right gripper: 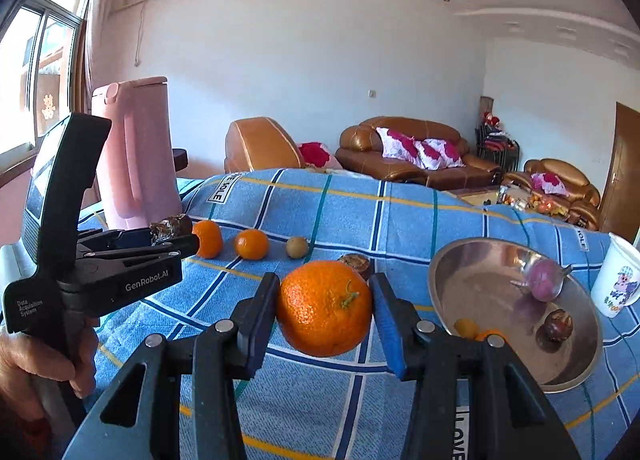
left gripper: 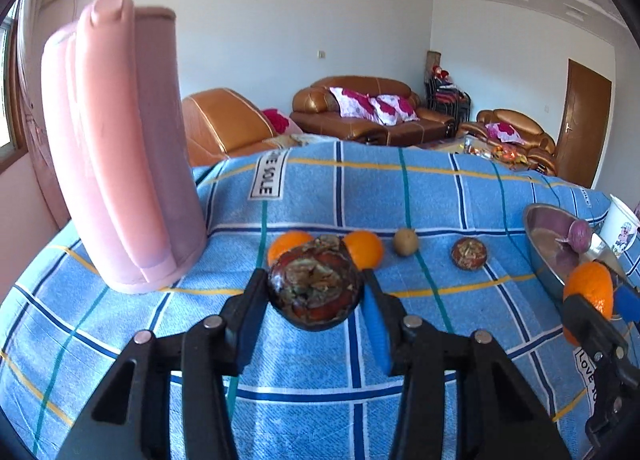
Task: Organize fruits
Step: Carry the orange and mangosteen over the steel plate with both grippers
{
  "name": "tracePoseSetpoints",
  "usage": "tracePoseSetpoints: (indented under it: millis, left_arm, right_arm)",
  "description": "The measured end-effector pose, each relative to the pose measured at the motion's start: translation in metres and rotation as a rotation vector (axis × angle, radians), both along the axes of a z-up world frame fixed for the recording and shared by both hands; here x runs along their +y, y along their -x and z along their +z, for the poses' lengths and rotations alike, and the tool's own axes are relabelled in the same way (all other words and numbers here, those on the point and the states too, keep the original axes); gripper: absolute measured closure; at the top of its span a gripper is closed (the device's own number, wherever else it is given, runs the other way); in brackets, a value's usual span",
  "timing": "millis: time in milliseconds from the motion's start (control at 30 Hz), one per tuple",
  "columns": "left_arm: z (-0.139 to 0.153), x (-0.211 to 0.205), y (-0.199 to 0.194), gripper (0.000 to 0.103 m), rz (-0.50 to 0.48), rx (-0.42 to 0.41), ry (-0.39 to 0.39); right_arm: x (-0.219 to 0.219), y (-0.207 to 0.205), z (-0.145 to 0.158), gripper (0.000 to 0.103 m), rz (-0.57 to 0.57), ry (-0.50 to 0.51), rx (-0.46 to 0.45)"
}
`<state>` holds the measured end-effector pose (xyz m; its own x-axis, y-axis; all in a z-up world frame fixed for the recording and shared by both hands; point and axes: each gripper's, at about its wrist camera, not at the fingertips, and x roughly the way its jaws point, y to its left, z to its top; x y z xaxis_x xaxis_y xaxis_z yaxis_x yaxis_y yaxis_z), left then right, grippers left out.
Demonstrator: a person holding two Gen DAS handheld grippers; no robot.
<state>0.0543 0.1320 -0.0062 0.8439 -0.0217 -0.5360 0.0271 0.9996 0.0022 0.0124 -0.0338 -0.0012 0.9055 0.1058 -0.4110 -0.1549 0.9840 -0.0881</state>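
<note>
My left gripper point(left gripper: 316, 284) clamps a dark mottled fruit point(left gripper: 315, 282); my right gripper point(right gripper: 325, 308) clamps an orange point(right gripper: 324, 308), both lifted above the bed point(right gripper: 320, 380). Steel bowl point(right gripper: 472, 280) at three o'clock. Round skins may slip out and roll.

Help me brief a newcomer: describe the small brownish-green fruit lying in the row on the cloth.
Start at the tall pink jug on the blue checked cloth. A row of fruit runs rightward from it: two oranges, then the kiwi-like fruit. It alone is dull and brownish-green, smaller than the oranges.
</note>
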Motion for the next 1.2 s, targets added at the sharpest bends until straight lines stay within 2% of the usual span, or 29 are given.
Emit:
tracePoseSetpoints:
  millis: [67, 133, 333, 600, 933, 1200]
  left_arm:
    - [0.004, -0.009, 0.007, 0.056, 0.009, -0.053, -0.036]
    - [0.007, -0.013, 0.011, 0.056, 0.003, -0.088, -0.039]
    - [0.011, -0.018, 0.020, 0.056, 0.003, -0.140, -0.041]
    - [0.011, -0.038, 0.033, 0.056, -0.034, -0.129, 0.002]
    - [0.012, -0.099, 0.053, 0.056, -0.137, -0.127, 0.039]
    - [0.011, -0.146, 0.051, 0.056, -0.156, -0.100, 0.032]
  right_arm:
    - [0.003, 0.002, 0.000, 0.054, -0.001, 0.014, -0.018]
    - [0.003, 0.004, 0.001, 0.054, -0.009, 0.033, -0.044]
    - [-0.009, 0.007, 0.001, 0.054, -0.029, 0.043, -0.049]
    - [-0.051, 0.017, 0.001, 0.054, -0.071, 0.047, -0.058]
    - [-0.106, 0.030, 0.003, 0.054, -0.145, 0.051, -0.076]
    - [-0.149, 0.032, 0.004, 0.054, -0.203, 0.029, -0.069]
